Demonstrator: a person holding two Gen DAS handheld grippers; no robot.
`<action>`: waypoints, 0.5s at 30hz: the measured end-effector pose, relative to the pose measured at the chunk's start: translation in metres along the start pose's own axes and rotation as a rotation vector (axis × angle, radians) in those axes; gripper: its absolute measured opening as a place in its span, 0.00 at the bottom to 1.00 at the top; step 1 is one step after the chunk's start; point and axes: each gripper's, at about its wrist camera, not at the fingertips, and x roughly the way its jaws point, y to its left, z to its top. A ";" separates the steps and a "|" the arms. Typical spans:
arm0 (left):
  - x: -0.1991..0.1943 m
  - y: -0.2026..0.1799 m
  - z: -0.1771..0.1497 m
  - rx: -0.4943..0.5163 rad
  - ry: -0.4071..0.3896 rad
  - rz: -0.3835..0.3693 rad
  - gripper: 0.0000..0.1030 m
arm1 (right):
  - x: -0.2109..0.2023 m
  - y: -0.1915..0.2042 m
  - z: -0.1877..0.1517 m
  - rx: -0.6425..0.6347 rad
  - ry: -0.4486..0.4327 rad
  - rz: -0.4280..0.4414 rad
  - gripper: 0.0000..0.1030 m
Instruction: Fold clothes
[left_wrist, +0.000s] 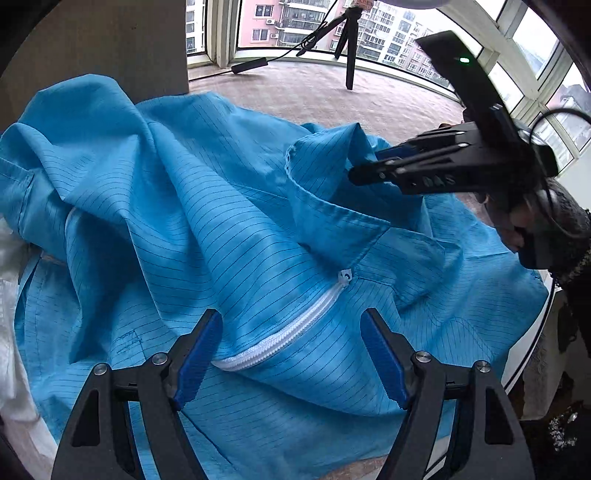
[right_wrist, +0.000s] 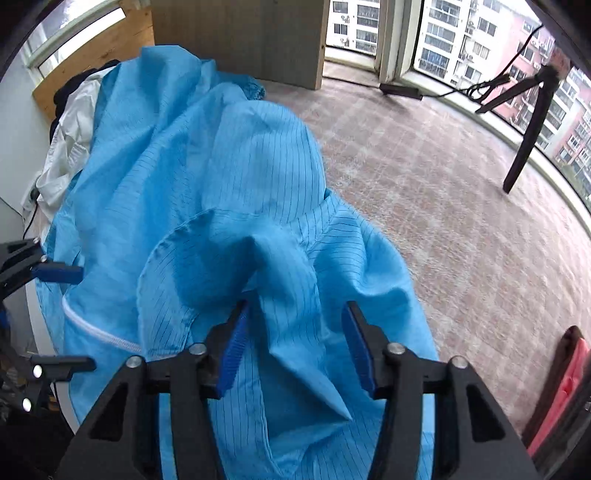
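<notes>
A light blue pinstriped jacket (left_wrist: 229, 221) lies crumpled over the table, with its white zipper (left_wrist: 295, 325) closed up to the collar (left_wrist: 325, 184). My left gripper (left_wrist: 291, 354) hovers open just above the zipper, one pad on each side of it. In the right wrist view it shows at the left edge as the left gripper (right_wrist: 86, 319), still open. My right gripper (right_wrist: 295, 343) is over the collar area of the jacket (right_wrist: 221, 177). Its jaws stand apart and a raised ridge of blue cloth runs between the pads. From the left wrist view the right gripper (left_wrist: 364, 173) points into the collar.
A white garment (right_wrist: 70, 147) lies behind the jacket, beside a wooden panel (right_wrist: 236, 33). A reddish carpet (right_wrist: 461, 206) stretches to curved windows, with a black tripod (left_wrist: 349, 44) and a power strip (left_wrist: 249, 64) on a cable. A red object (right_wrist: 561, 387) sits at the right. A dark sleeve (left_wrist: 569, 229) holds the right gripper.
</notes>
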 end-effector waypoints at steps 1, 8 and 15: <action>-0.003 -0.006 0.002 0.011 -0.009 -0.009 0.73 | 0.003 -0.008 0.004 0.048 0.006 0.037 0.03; 0.016 -0.081 0.033 0.195 -0.054 -0.059 0.74 | -0.059 -0.062 0.009 0.278 -0.143 0.144 0.03; 0.021 -0.105 0.046 0.235 -0.040 -0.116 0.73 | -0.130 -0.095 0.019 0.422 -0.344 0.228 0.03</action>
